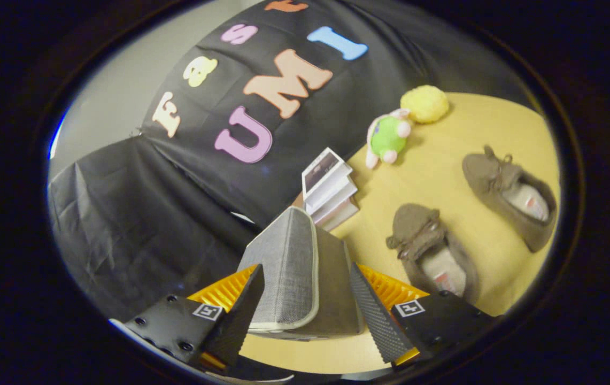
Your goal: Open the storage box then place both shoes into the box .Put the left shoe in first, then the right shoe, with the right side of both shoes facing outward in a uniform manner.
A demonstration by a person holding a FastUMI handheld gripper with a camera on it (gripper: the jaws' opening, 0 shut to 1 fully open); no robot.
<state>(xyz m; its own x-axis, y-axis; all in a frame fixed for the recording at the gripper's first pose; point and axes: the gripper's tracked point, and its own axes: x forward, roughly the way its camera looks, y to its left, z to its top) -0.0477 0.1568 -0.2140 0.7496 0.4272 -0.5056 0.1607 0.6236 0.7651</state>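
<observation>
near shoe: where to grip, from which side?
Take the near shoe by its heel collar, coming from above: the opening faces up, so one finger can go inside, one outside. The bow toe looks soft and rounded. The gripper is open around the grey box.

Grey storage box (294,267), brown shoes (510,195), yellow table (444,176).

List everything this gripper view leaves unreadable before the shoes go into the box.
- Grey fabric storage box: its inside is hidden by its own lid and walls, its base by the hand-held gripper.
- Grip: fingers flank the box; contact cannot be judged.
- Nearer brown slipper-style shoe: heel hidden behind one finger.
- Stacked white books: lower part hidden behind the box.
</observation>
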